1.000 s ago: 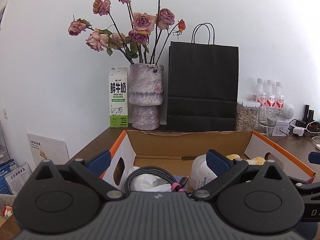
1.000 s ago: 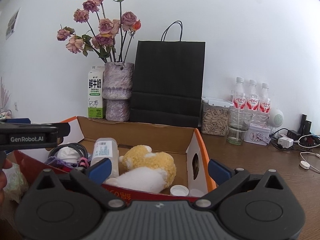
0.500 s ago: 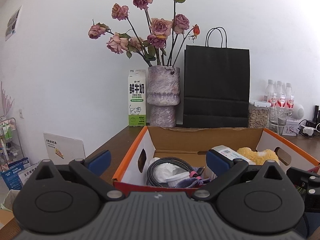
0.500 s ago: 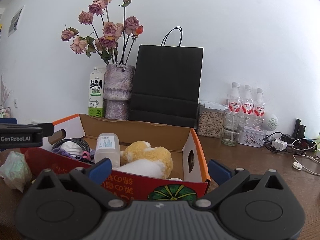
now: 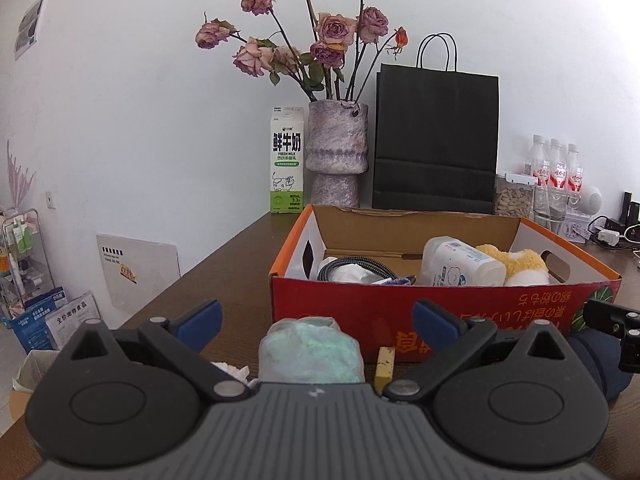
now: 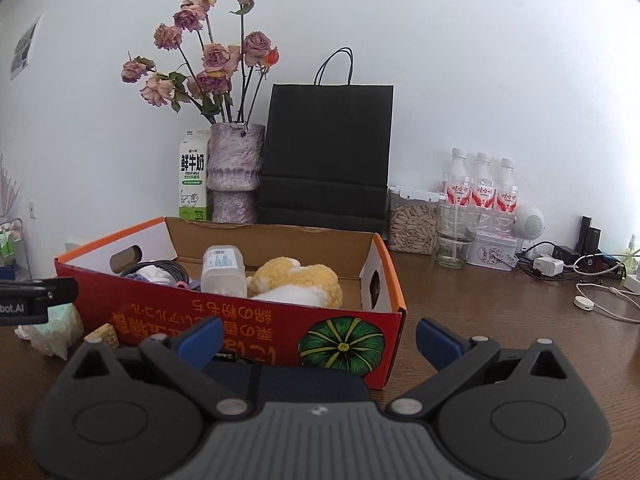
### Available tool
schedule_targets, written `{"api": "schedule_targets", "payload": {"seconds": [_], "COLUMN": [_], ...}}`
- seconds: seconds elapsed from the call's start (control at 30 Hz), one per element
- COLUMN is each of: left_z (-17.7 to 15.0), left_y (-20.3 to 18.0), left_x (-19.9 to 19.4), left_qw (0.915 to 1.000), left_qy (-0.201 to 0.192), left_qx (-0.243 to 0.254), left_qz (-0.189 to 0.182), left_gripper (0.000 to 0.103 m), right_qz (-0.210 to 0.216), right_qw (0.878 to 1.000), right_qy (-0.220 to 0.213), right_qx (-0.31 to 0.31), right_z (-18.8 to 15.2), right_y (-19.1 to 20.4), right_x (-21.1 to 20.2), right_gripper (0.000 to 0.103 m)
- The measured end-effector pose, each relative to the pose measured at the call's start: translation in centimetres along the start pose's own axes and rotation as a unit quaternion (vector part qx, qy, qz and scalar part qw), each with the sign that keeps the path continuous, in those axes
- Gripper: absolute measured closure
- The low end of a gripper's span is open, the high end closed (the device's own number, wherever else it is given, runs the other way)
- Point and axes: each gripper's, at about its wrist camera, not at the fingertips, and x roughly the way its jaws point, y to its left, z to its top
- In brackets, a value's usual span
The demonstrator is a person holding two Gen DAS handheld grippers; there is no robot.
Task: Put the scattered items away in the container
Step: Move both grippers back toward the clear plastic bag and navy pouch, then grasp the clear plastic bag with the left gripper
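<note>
In front of the red cardboard box [image 5: 440, 316], on the worktop [image 6: 500, 320], both claws hang spread and hold nothing. The left claw [image 5: 316, 320] lines up on a pale green crumpled bag [image 5: 310, 350], with a small yellow block [image 5: 385, 362] beside it; the right claw [image 6: 318, 334] hovers over a dark blue item [image 6: 296, 382]. Judged step: picking up leftovers. Next, close on the bag and lift it over the rim. The box holds a coiled cable [image 5: 352, 266], white bottle [image 5: 460, 266] and yellow plush toy [image 5: 520, 266].

Both grippers same build: left gripper [image 5: 316, 322] and right gripper [image 6: 318, 336] have ribbed grey housing, black linkage arms with silver pivot screws, round black discs, blue fingertip pads [image 5: 200, 318]. White "bot.AI" lettering on black side bracket [image 6: 36, 300].
</note>
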Motion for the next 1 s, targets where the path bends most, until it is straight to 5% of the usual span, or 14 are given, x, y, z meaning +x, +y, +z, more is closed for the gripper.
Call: {"api": "schedule_targets", "payload": {"seconds": [0.53,0.67,0.83,1.0], "left_z": [-0.6,-0.6,-0.7,-0.6], "left_y": [1.5,1.4,1.4,1.6], "left_x": [1.1,1.4,1.8,1.3], "left_qw": [0.9969,0.9961,0.9951,0.9962], "left_qy": [0.077,0.087,0.096,0.080], "left_qx": [-0.017,-0.016,-0.015,-0.025], "left_qz": [-0.007,-0.011,-0.019,-0.026], "left_gripper": [0.000,0.013,0.054,0.059], "right_qz": [-0.004,-0.006,-0.006,-0.006], "right_qw": [0.999,0.999,0.999,0.999], "right_qy": [0.023,0.031,0.033,0.035], "right_qx": [-0.029,-0.026,-0.025,-0.024], "right_z": [-0.6,-0.5,-0.5,-0.5], "right_y": [1.5,1.4,1.4,1.3], "right_x": [-1.1,-0.8,-0.6,-0.5], "right_gripper": [0.000,0.000,0.000,0.000]}}
